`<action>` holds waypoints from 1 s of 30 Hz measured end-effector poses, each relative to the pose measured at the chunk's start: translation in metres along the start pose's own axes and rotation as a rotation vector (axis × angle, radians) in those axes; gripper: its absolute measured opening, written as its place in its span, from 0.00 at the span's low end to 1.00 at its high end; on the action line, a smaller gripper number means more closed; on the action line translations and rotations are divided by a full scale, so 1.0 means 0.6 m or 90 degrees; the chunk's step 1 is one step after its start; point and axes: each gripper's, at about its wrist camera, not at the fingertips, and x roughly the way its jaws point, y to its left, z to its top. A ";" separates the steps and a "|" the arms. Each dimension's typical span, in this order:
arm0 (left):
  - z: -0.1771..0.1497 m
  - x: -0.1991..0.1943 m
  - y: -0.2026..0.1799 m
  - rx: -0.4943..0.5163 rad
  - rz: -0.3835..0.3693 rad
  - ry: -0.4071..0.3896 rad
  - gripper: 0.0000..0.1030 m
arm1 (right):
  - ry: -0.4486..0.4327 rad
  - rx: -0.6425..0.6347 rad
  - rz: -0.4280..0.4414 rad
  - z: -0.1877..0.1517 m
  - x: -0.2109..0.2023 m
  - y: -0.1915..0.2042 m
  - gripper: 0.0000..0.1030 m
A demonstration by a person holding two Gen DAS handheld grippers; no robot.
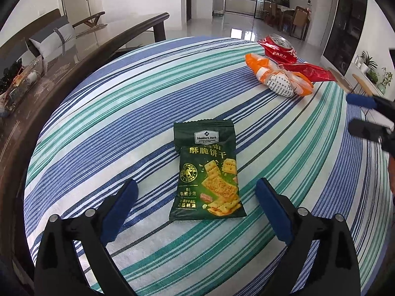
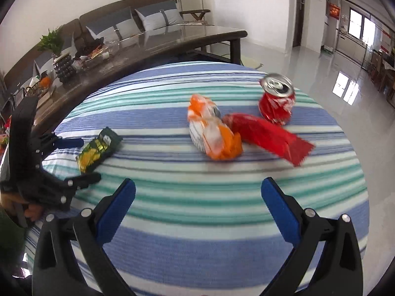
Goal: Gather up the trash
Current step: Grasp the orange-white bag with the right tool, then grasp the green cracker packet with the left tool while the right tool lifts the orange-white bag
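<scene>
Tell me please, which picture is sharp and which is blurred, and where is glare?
Left wrist view: sharp, the print on the green snack packet is readable. Right wrist view: blurred, the red wrapper and orange bag are smeared. Both views: window glare on the floor, strong fisheye bending.

A blue, teal and white striped cloth covers the bench. Just beyond its far left edge stands a long dark coffee table with a glossy top, carrying a potted plant and a clutter of small items. Behind it sits a brown sofa with grey cushions. Far right, a dining table with chairs stands on the shiny pale floor.
</scene>
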 end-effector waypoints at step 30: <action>0.002 0.003 0.002 -0.005 -0.004 0.000 0.95 | 0.090 0.068 -0.039 0.070 0.130 0.018 0.42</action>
